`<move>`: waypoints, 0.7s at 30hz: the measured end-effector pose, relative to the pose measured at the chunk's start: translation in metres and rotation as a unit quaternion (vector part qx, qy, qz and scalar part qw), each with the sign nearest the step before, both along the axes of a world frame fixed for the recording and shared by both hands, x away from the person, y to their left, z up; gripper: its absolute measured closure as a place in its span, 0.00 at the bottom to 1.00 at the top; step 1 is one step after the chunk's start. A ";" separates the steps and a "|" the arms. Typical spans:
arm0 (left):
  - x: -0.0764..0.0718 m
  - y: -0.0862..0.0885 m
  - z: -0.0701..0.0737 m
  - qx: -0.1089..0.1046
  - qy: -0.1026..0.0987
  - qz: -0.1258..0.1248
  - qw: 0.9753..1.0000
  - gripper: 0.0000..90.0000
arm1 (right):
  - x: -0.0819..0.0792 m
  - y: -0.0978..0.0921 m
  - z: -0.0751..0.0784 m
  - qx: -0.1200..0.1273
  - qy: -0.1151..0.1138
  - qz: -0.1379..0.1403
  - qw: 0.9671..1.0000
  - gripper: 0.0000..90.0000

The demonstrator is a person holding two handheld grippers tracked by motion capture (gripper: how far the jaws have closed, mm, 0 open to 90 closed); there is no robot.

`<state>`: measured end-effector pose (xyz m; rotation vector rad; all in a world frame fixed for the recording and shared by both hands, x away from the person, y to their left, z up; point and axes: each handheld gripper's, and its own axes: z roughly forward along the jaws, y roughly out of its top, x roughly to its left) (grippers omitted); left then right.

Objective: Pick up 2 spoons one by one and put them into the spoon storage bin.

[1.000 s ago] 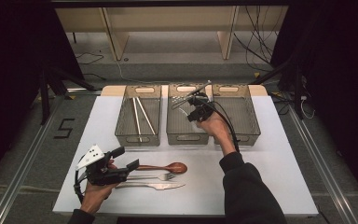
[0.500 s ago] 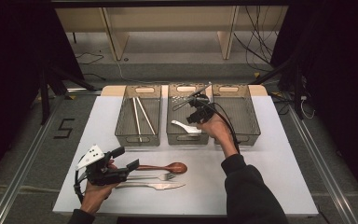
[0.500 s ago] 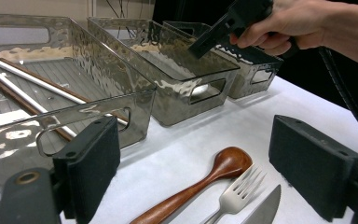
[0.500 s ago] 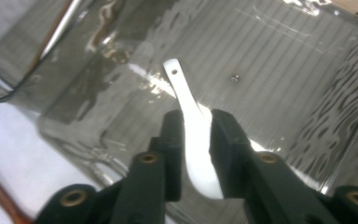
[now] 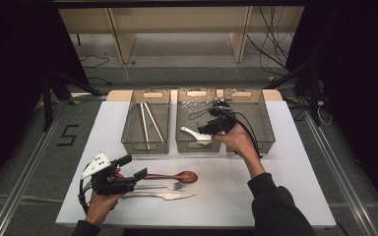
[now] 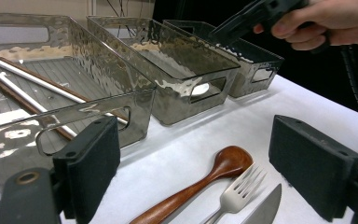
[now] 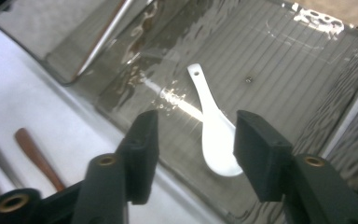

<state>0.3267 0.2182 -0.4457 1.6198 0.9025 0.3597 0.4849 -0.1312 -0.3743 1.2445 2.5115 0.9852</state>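
Observation:
A white ceramic spoon (image 5: 196, 135) (image 7: 212, 126) lies on the floor of the middle clear bin (image 5: 197, 93) (image 6: 121, 32). My right gripper (image 5: 211, 127) (image 7: 193, 140) hovers open above it, jaws apart with nothing between them. On the table near the front lie a wooden spoon (image 5: 174, 175) (image 6: 205, 179), a metal fork (image 5: 170, 186) (image 6: 240, 189) and a knife (image 5: 165, 196) (image 6: 263, 210). My left gripper (image 5: 134, 169) (image 6: 191, 172) stands open just left of their handles, low over the table.
The left clear bin (image 5: 146, 95) (image 6: 28, 84) holds chopsticks (image 5: 147, 123) (image 6: 32, 91). The right bin (image 5: 256, 113) (image 6: 256, 65) stands beside the middle one. The white table top (image 5: 295, 167) ends at a front edge near the person's sleeve (image 5: 275, 206).
The right gripper has let go of the white spoon, which now lies in the middle bin, and the hand has drawn back slightly. The left gripper has not moved.

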 end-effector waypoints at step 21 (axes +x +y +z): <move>0.006 -0.003 0.002 0.016 0.022 -0.016 0.999 0.18 | -0.086 -0.062 -0.013 0.081 -0.038 -0.003 0.996 0.28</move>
